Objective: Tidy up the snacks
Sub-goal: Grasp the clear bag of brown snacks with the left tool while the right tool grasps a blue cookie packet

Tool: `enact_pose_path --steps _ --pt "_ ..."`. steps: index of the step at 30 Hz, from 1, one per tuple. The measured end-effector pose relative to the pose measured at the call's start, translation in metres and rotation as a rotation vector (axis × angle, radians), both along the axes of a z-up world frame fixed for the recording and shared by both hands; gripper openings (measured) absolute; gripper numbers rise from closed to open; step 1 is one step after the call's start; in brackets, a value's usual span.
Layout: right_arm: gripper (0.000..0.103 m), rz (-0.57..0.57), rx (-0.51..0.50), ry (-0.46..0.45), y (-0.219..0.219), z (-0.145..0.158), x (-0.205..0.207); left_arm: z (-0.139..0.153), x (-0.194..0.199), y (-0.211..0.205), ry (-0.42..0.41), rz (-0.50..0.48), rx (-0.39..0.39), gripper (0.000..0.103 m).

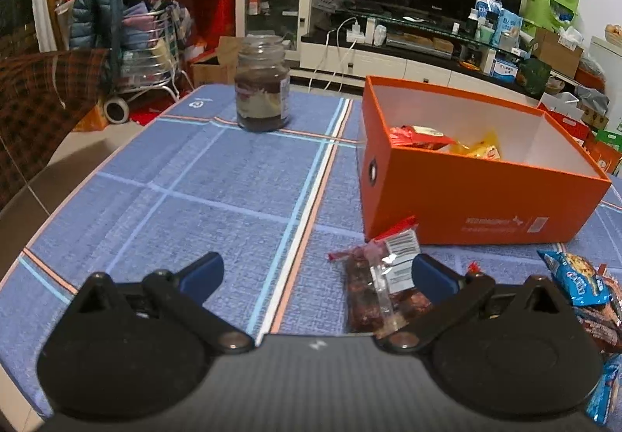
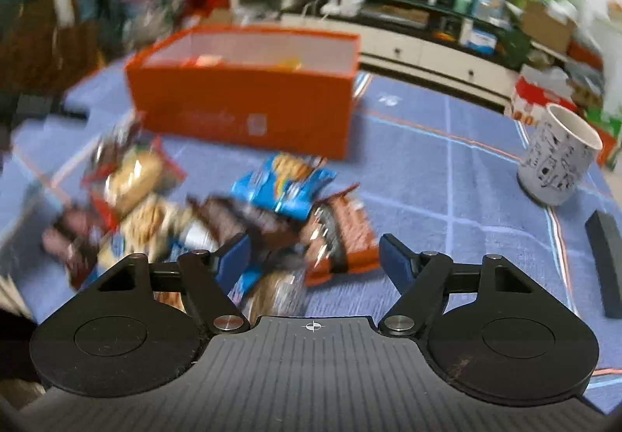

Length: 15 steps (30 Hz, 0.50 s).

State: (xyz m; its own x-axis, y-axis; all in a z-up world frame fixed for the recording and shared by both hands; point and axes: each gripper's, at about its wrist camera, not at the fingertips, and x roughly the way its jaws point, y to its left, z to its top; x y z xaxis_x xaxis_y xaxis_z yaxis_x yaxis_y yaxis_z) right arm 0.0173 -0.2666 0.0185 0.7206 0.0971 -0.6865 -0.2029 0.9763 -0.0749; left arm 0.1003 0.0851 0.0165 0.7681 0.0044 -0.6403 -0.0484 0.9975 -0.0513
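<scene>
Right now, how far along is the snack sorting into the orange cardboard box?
Early. Done: a red packet and a yellow packet already lie inside the orange cardboard box. In hand: nothing; the left gripper and right gripper are both open and empty. Left: the clear bag of dark red snacks and the heap of packets still on the blue tablecloth.

The right wrist view is motion-blurred: labels on the snack pile (image 2: pixel 217 214) cannot be read. In the left wrist view, the right tool finger (image 1: pixel 435 276) hides part of the clear packet (image 1: pixel 379 284). The frame's right edge cuts off the blue packet (image 1: pixel 575 278).
</scene>
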Motion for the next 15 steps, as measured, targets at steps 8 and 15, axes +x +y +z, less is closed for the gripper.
enact_pose_path --steps 8,15 --pt "0.064 -0.112 0.197 0.091 0.034 -0.007 -0.015 -0.008 0.004 -0.009 0.026 -0.043 0.035 0.103" --pt "0.062 -0.171 0.296 0.176 0.036 -0.035 -0.008 -0.014 0.007 -0.007 0.050 -0.033 0.000 0.103"
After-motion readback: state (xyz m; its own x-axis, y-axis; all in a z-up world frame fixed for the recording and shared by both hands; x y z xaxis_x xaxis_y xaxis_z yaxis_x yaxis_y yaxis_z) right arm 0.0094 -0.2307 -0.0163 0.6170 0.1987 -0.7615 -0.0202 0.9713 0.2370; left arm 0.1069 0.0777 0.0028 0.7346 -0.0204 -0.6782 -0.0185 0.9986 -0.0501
